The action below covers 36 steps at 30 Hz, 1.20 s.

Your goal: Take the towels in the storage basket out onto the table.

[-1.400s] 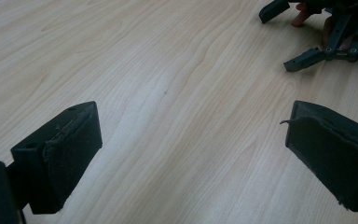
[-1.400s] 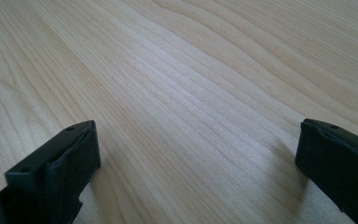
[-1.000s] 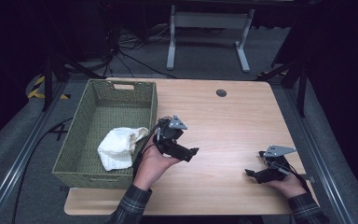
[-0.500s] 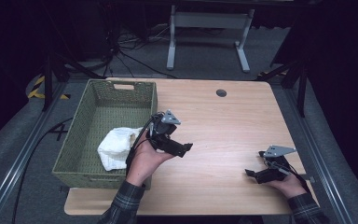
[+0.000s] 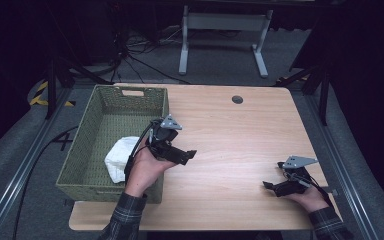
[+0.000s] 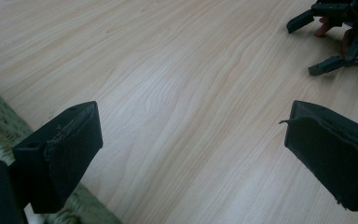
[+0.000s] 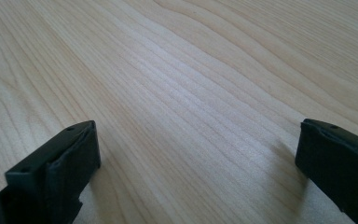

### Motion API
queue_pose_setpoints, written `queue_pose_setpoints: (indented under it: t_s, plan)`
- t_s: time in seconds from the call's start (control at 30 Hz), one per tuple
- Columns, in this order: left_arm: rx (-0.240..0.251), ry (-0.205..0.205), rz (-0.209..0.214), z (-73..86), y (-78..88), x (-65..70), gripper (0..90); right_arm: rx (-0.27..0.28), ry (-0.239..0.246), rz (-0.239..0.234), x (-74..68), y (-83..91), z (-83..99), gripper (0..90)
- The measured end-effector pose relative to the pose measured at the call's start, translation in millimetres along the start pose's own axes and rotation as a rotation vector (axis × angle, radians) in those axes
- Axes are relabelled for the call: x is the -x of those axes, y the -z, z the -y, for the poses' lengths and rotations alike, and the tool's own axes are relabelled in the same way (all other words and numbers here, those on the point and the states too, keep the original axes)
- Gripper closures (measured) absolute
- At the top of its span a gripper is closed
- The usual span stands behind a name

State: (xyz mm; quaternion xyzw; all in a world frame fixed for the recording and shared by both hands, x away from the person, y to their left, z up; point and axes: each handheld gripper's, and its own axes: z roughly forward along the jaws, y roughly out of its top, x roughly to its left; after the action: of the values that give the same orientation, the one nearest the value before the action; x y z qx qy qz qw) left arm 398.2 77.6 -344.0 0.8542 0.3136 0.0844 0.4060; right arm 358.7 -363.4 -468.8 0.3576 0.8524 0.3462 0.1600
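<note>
From above, the left gripper (image 5: pixel 182 156) hangs just beside the green basket (image 5: pixel 87 155) holding a white cloth (image 5: pixel 120 156), while both gripper views show fingers (image 6: pixel 60 158) spread wide over the bare table (image 7: pixel 191 84).

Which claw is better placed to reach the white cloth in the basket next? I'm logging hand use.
Left, probably. The left claw hangs open at the near right corner of the green basket, close to the white cloth. The right claw, also open, sits near the table's far right edge.
</note>
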Motion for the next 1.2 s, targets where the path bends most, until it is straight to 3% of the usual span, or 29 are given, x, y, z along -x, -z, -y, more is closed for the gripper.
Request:
queue_pose_setpoints:
  t_s: [0.5, 0.73, 1.2]
  plan:
    - [-0.009, 0.024, -0.053, 12.9, 23.1, -21.5, 4.5, 0.002, -0.001, 0.001, -0.1, -0.2, 0.1, 0.0]
    - [-0.011, 0.063, -0.084, 20.3, 33.8, -31.0, 4.7, 0.002, -0.001, 0.001, -0.1, -0.2, 0.1, 0.0]
    - [-0.019, 0.104, -0.149, 34.7, 49.5, -50.2, 4.9, 0.001, -0.001, 0.001, -0.1, -0.1, 0.0, 0.0]
